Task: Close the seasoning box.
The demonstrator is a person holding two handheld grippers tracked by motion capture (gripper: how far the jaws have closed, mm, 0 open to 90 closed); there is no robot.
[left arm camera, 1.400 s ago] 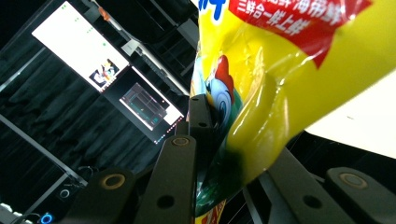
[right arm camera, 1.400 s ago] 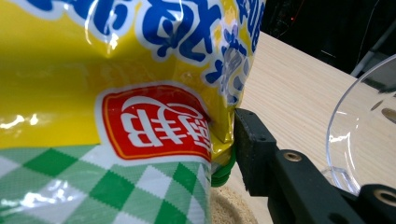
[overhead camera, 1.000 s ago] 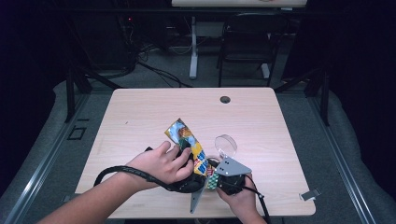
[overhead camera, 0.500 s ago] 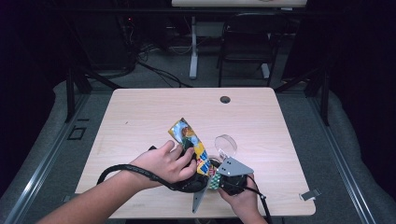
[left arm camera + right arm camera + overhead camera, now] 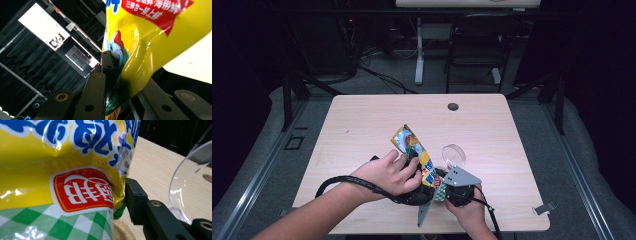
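Low in the middle of the high view, the left hand-held gripper [image 5: 416,172] is clenched on a yellow snack bag [image 5: 414,150], and in the left gripper view its black jaws pinch the crumpled foil of the bag [image 5: 140,50] between them. Just right of it, at the lower centre of the frame, the right hand-held gripper [image 5: 443,186] grasps the bag's lower end, the part printed with green checks; in the right gripper view one black jaw presses against the bag's edge [image 5: 75,182], while the other jaw is covered by the bag. The bag runs slantwise from lower right to upper left, its free top end pointing up and away over the desk [image 5: 362,125]. Both hands sit at the same low end, so a pull apart would act across that end, I judge. A clear bowl [image 5: 454,155] stands just beyond the right hand-held gripper, near the bag but apart from it. Hidden: the bag's seam under the left hand [image 5: 387,174], and whether it is torn yet I cannot tell.
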